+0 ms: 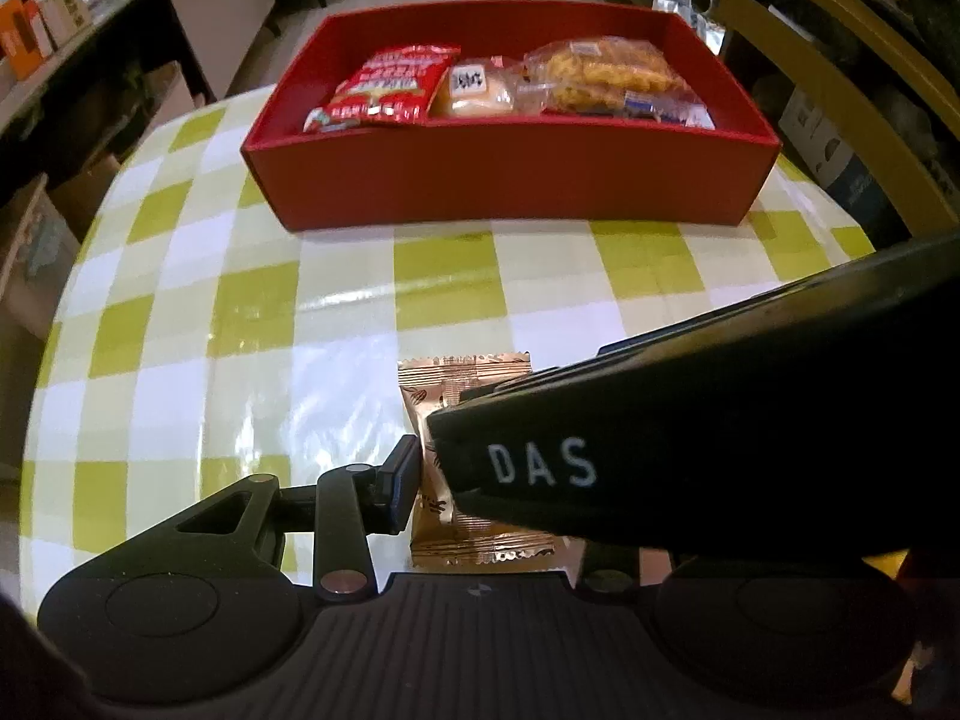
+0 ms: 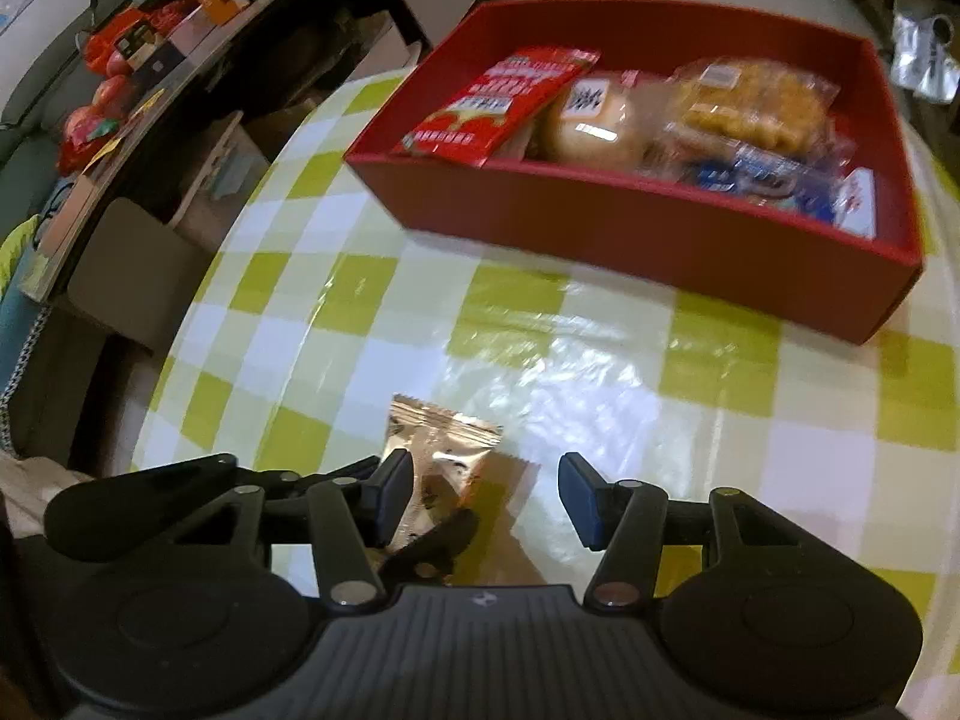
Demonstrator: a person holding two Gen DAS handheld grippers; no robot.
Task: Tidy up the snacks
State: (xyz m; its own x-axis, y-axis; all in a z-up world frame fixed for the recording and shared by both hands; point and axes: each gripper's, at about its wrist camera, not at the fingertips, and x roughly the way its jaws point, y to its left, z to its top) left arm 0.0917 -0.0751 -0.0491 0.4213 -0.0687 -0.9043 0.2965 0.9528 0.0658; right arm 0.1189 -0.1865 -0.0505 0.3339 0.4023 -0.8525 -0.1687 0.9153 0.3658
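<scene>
A gold snack packet [image 1: 459,396] lies on the checked table near me; it also shows in the right wrist view [image 2: 441,450]. In the left wrist view my left gripper's left finger [image 1: 401,483] rests against the packet's left edge. Its right finger is hidden behind the right gripper's black body [image 1: 690,438], which crosses over the packet. My right gripper [image 2: 486,501] is open, its left finger [image 2: 393,495] over the packet. A red box [image 1: 510,180] at the far side holds a red packet [image 1: 390,87], a bun [image 1: 477,90] and fried snacks [image 1: 600,75].
The table has a yellow-green and white checked cloth [image 1: 240,312]. A dark shelf with boxes [image 1: 42,24] stands at the left, a yellow shelf frame [image 1: 840,90] at the right. Red bags and cartons [image 2: 120,60] sit on the left shelf.
</scene>
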